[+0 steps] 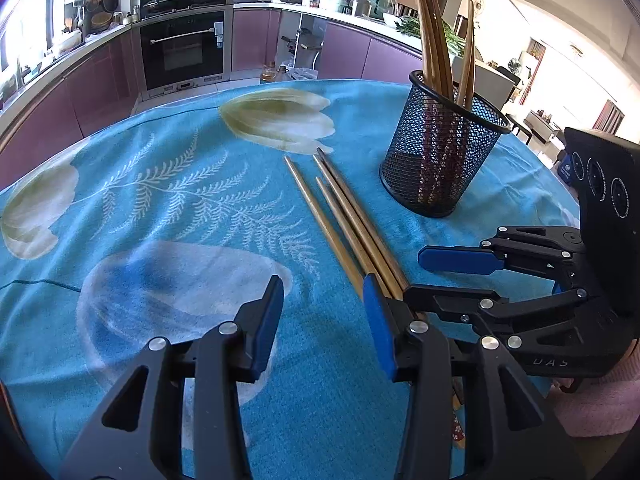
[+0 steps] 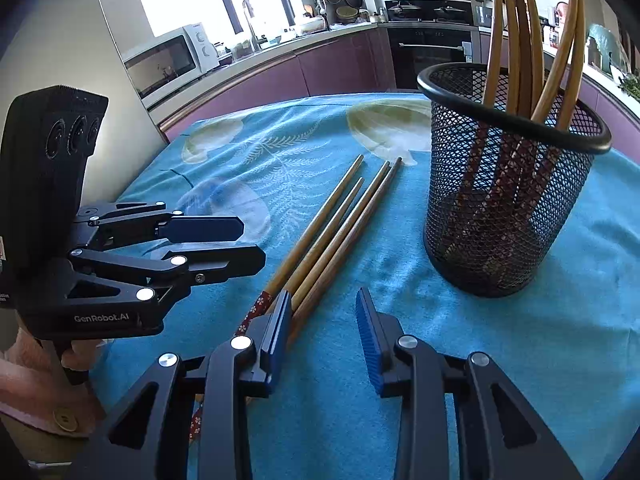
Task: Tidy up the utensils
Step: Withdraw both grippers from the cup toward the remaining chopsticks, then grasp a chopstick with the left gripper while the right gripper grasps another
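Four chopsticks point(image 2: 336, 232) lie together on the blue-clothed surface point(image 2: 520, 360), just left of the mesh cup point(image 2: 508, 200) already holding others. Both grippers – left point(image 1: 324, 320), right point(image 2: 324, 332) – hover low, jaws apart, empty. Judged best: single out one stick near its patterned end, clamp squarely – then lift.
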Available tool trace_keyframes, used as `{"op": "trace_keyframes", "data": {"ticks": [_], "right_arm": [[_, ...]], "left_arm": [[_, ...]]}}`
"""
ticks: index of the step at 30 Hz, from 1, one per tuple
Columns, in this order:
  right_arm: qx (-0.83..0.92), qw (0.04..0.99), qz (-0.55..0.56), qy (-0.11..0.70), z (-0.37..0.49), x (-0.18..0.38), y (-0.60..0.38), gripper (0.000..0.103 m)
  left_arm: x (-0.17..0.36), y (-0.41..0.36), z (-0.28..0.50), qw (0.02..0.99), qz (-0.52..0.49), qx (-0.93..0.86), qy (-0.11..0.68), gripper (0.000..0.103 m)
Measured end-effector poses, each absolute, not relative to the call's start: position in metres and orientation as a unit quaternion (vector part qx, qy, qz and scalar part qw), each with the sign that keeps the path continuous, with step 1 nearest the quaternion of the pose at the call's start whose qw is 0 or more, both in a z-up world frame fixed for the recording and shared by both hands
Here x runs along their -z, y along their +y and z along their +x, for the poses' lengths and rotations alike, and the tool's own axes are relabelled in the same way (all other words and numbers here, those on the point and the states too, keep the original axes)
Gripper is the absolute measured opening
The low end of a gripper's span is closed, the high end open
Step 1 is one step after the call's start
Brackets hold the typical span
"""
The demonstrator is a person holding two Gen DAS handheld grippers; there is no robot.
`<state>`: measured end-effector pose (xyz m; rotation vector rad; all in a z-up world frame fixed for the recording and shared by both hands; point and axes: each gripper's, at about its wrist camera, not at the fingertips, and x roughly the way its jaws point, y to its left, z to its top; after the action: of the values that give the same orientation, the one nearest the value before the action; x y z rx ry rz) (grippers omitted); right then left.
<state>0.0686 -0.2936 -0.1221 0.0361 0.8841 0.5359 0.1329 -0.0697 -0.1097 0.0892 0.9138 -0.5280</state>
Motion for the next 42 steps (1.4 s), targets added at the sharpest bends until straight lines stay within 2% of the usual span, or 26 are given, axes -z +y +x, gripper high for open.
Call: {"op": "trace_keyframes", "data": {"ticks": [21, 31, 36, 40, 42], "right_arm": [[-0.235, 0.872, 0.006, 0.429, 0.072, 0.121, -0.298, 0.031], [-0.224, 0.877, -0.002, 0.426, 0.090, 0.122, -0.290, 0.030], [-0.218, 0.877, 0.002, 0.428, 0.104, 0.123, -0.286, 0.024], [-0.219, 0.876, 0.020, 0.430, 0.110, 0.123, -0.289, 0.013], [-0.220, 0.875, 0.031, 0.431, 0.110, 0.124, -0.291, 0.011]], "left_arm": [[0.119, -0.091, 0.151, 0.853, 0.082, 0.251, 0.450, 0.041], [0.119, -0.091, 0.166, 0.848, 0.081, 0.251, 0.459, 0.027], [0.119, -0.091, 0.173, 0.847, 0.074, 0.250, 0.463, 0.022], [0.119, -0.091, 0.175, 0.848, 0.065, 0.246, 0.464, 0.015], [0.120, -0.090, 0.175, 0.848, 0.056, 0.244, 0.466, 0.014]]}}
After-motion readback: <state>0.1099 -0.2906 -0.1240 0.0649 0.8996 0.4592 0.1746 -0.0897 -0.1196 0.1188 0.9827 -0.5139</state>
